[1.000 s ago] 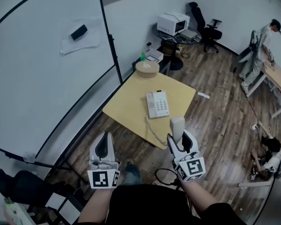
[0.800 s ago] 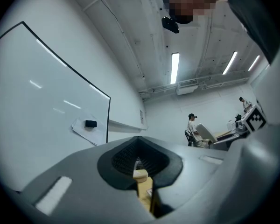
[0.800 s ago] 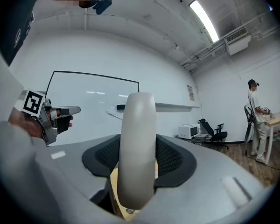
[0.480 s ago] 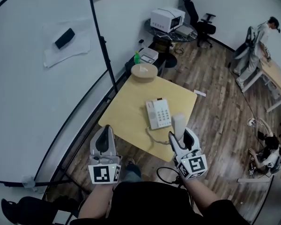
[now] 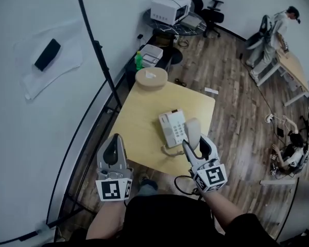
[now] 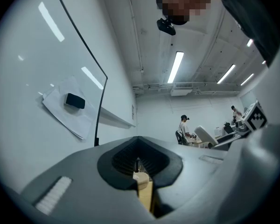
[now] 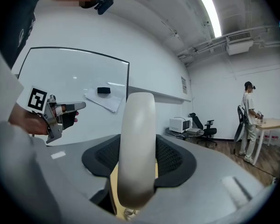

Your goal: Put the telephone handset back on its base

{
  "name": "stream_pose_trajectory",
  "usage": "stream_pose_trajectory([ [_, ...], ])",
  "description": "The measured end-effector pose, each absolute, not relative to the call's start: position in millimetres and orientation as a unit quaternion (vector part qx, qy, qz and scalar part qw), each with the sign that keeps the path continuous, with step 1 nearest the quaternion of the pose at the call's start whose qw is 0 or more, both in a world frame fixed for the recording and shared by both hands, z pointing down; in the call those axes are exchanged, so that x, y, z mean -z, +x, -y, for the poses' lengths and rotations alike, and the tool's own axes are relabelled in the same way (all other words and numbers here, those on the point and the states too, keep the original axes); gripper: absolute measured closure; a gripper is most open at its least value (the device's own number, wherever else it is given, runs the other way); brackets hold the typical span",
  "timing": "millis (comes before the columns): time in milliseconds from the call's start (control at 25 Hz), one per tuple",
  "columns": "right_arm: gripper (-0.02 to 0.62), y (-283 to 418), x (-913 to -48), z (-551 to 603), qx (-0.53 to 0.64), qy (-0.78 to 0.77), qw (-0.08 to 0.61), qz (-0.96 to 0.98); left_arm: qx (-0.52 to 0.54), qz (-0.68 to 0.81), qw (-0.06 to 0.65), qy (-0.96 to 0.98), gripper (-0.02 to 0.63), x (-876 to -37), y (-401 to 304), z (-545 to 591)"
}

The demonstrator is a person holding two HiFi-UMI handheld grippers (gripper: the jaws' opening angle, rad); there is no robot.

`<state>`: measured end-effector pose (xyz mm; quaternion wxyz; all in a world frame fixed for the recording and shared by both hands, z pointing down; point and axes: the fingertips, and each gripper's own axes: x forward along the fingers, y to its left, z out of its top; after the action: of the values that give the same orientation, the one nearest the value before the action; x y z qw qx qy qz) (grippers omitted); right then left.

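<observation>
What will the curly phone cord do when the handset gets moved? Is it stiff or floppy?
The curly cord is probably floppy and springy: it lies in loose coils on the table near the phone base. It will likely stretch and tug gently on the handset held in the right gripper. It looks thin, so probably light.

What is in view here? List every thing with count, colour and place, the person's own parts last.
telephone handset: one, cream, held in the right gripper
telephone base: one, white, on the table
coiled cord: one, cream, table's near edge
table: one, yellow, centre
round box: one, tan, table's far corner
whiteboard: one, white, left
black block: one, on the whiteboard
office chair: one, black, far wall
standing person: one, far right
person on floor: one, right edge
left gripper: one, grey, jaws together, empty
right gripper: one, grey, gripping the handset
</observation>
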<state>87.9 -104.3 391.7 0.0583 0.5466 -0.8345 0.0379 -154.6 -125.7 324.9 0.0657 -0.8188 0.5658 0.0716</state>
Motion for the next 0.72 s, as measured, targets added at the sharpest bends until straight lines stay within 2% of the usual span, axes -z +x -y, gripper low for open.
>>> stream_pose_trajectory([
  [720, 0.371, 59, -444, 193, -0.068, 0.557, 0.101, 0.822, -0.065, -0.539, 0.041, -0.839, 0.606, -359, -161, 206],
])
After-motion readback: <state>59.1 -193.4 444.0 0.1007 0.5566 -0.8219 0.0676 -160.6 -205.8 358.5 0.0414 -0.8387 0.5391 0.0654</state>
